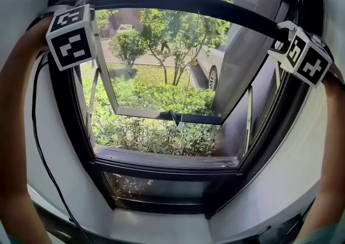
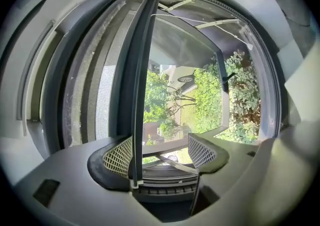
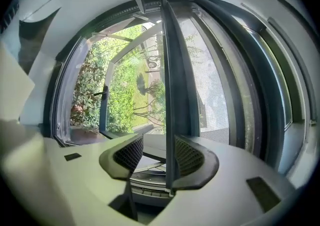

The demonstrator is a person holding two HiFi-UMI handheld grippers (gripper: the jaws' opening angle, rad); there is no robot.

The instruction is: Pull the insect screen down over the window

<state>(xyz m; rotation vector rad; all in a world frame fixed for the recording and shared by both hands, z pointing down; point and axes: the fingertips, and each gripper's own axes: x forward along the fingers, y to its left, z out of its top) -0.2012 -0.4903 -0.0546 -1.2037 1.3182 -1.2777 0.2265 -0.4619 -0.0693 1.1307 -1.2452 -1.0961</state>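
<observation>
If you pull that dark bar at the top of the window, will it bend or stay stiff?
Probably stiff: the bar spans the whole window without sagging. The mesh beside it looks thin and see-through, so it is likely light and floppy. The bar's surface looks smooth, so it might slip unless the jaws squeeze it firmly.

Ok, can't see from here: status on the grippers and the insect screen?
Both open: left gripper, right gripper, astride the screen bar. Bar near the top. Below, window sash swung outward.

A car (image 1: 208,69) stands just beside a small tree (image 1: 175,35), with lawn (image 1: 143,73) and leafy shrubs (image 1: 153,134) below them. A black cable (image 1: 36,140) hangs at left.
</observation>
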